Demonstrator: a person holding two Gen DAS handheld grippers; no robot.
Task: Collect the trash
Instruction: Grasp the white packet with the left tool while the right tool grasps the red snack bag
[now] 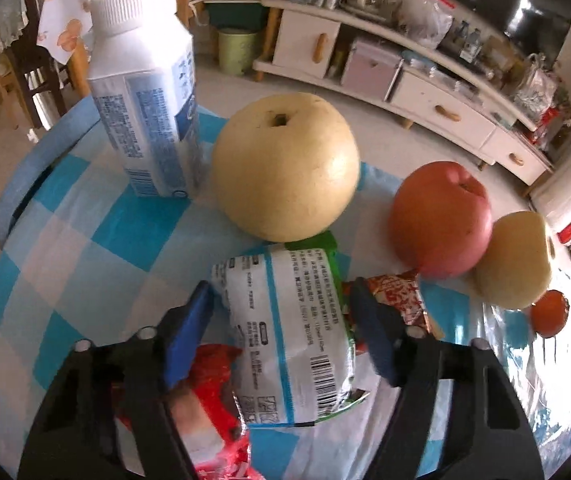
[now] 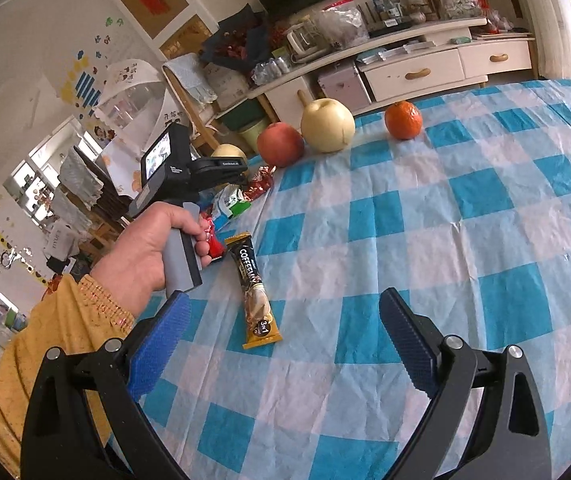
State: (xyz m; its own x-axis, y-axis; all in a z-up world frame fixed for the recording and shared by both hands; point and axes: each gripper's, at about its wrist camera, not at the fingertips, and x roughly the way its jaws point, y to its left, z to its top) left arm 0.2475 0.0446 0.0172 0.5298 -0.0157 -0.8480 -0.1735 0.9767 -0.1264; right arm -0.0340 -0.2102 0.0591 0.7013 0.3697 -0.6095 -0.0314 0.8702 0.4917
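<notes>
Left gripper: we see the left gripper (image 1: 281, 320) spread wide over the trash pile, one blue finger on each side of the white wrapper (image 1: 289, 336); neither pad clearly touches it
White wrapper: crumpled, green-edged, with a barcode, lying on the checked tablecloth (image 1: 65, 216) just in front of the large pear (image 1: 285, 166)
Red wrapper: we note a red wrapper (image 1: 215, 400) partly under the white one, beneath the left finger
Foil wrapper: a small red patterned foil wrapper (image 1: 399, 296) just beside the right finger, near the apple (image 1: 439, 218)
Right gripper: we record the right gripper (image 2: 285, 336) as wide open and empty, held above the cloth
Coffee sachet: the coffee sachet (image 2: 255, 290) lies flat on the cloth ahead of the right gripper, nearer its left finger, apart from both
Left hand: in the right wrist view our left hand (image 2: 157, 244) grips the grey handle of the other tool, over the pile at the table's edge
Other items: milk carton (image 1: 145, 92) upright behind the large pear; second pear (image 1: 515, 260) touching the apple; orange (image 2: 403, 120) well apart from the trash
</notes>
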